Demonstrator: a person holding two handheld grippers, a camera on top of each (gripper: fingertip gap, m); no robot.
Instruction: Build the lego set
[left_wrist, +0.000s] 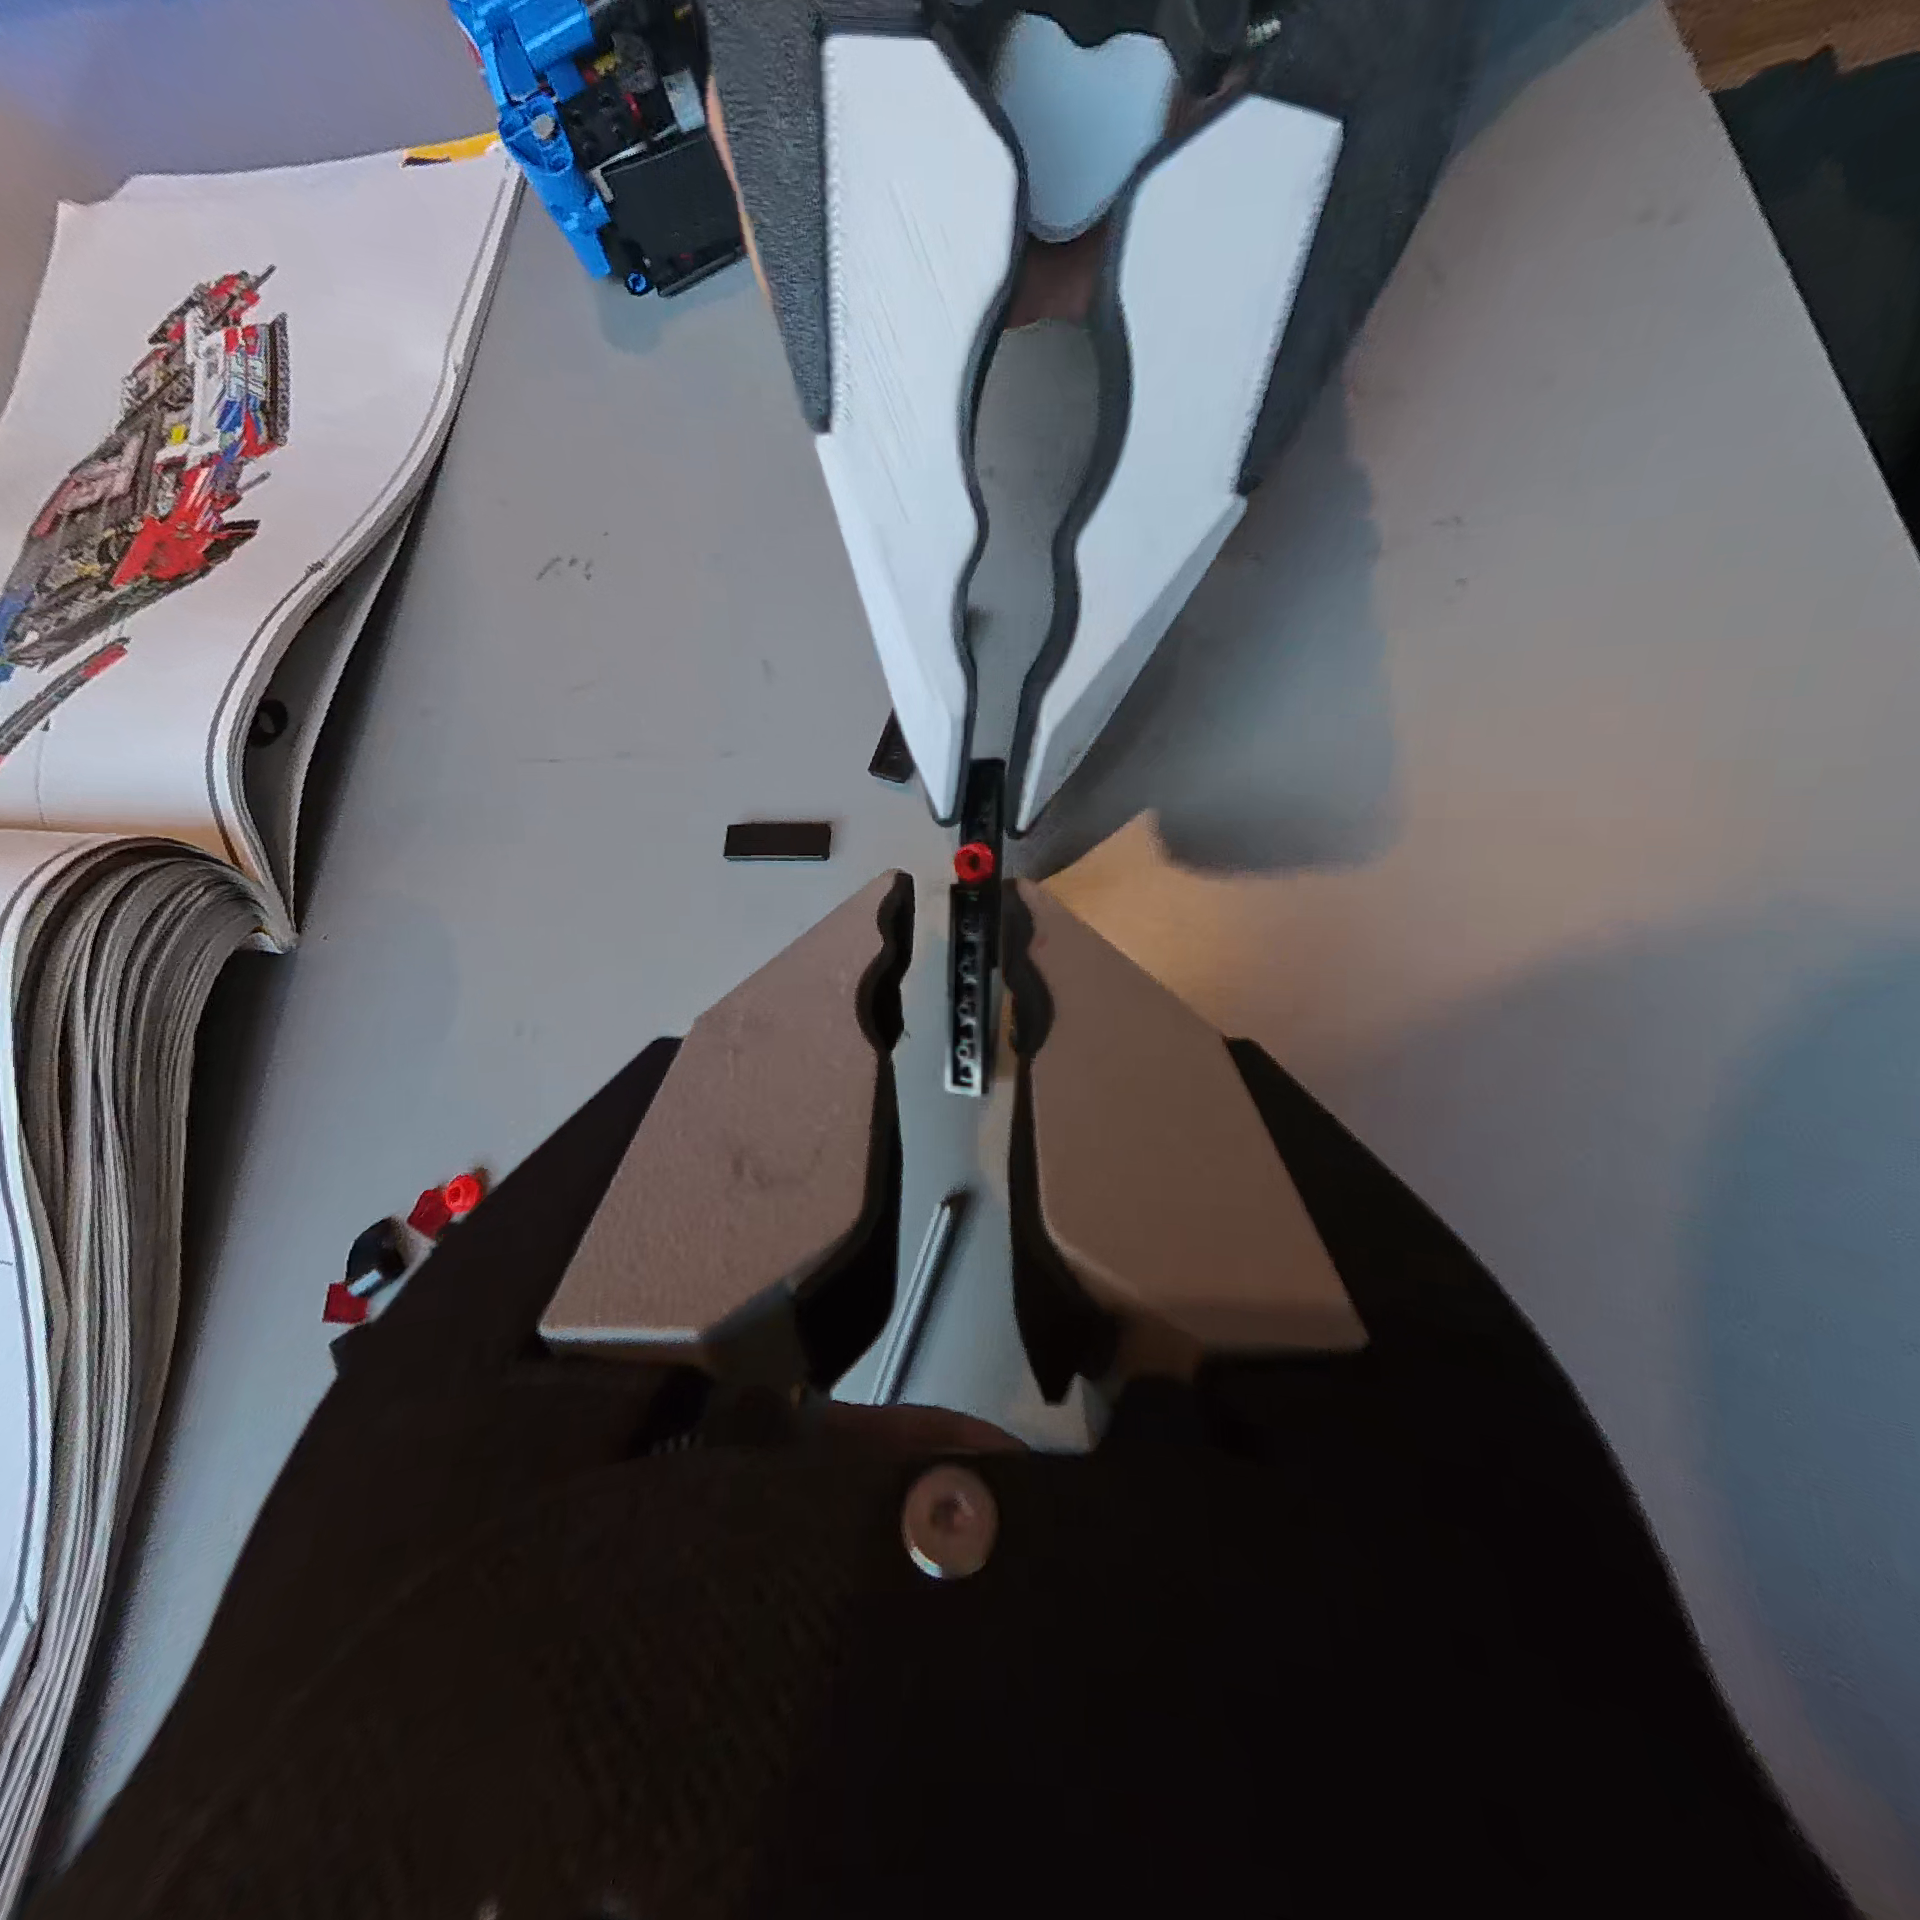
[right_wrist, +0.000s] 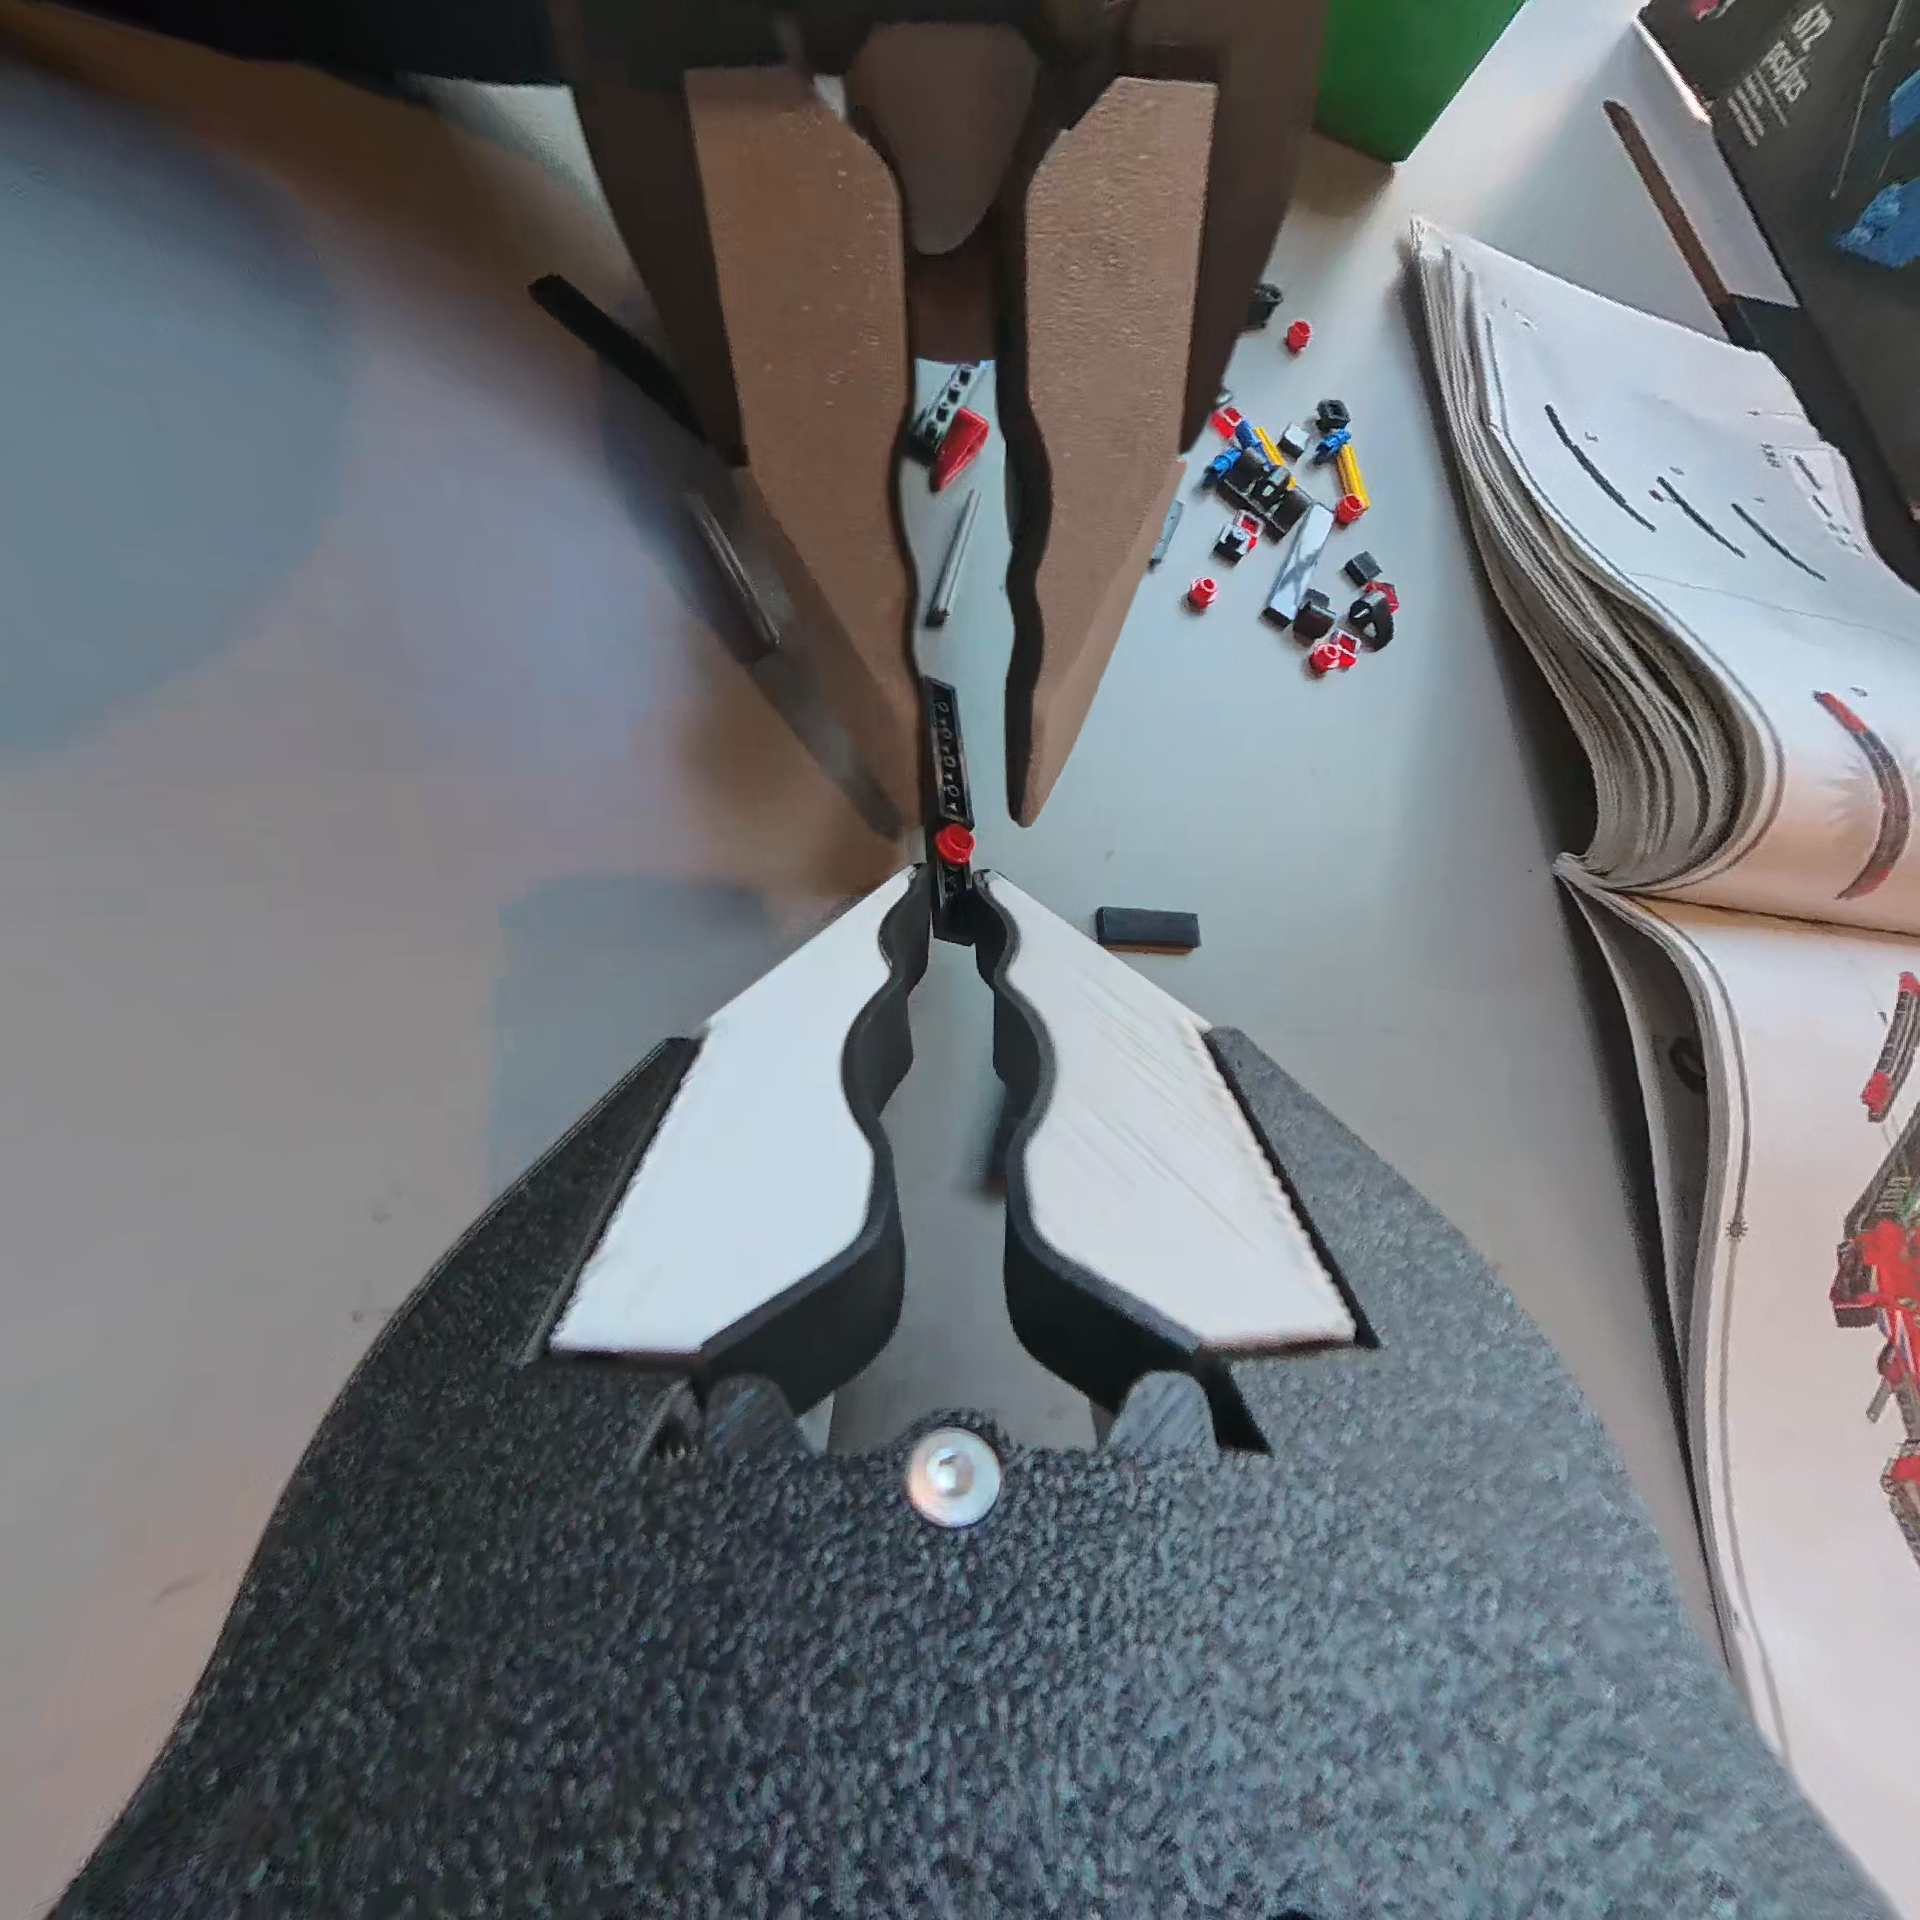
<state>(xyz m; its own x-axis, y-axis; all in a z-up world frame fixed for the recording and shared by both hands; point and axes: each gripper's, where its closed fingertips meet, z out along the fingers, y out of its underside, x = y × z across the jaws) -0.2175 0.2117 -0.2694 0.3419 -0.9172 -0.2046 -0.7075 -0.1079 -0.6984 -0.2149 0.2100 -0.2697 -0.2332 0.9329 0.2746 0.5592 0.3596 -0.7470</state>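
A long black lego beam (left_wrist: 975, 997) with holes is held between the two grippers above the grey table (left_wrist: 1507, 935). A red pin (left_wrist: 972, 860) sits in it near the middle. My right gripper (right_wrist: 953, 878), with white fingers, is shut on one end of the beam (right_wrist: 948, 748), just past the red pin (right_wrist: 953, 844). It enters the left wrist view (left_wrist: 984, 821) from above. My left gripper (left_wrist: 964, 891), with tan fingers, straddles the other end with its jaws narrowly apart. The beam lies against one finger with a gap to the other. The left gripper also shows in the right wrist view (right_wrist: 971, 821).
An open instruction booklet (left_wrist: 208, 520) lies beside the work spot, also in the right wrist view (right_wrist: 1662, 623). A blue and black lego model (left_wrist: 603, 135) stands behind it. A black tile (left_wrist: 777, 840), a grey axle (left_wrist: 920, 1299) and a scatter of small pieces (right_wrist: 1299, 520) lie on the table. Less than 4 cm separates the two grippers' tips. Both grippers' tips are roughly 4 cm from the black tile (left_wrist: 777, 840). Look for it in the right wrist view (right_wrist: 1148, 925) too.
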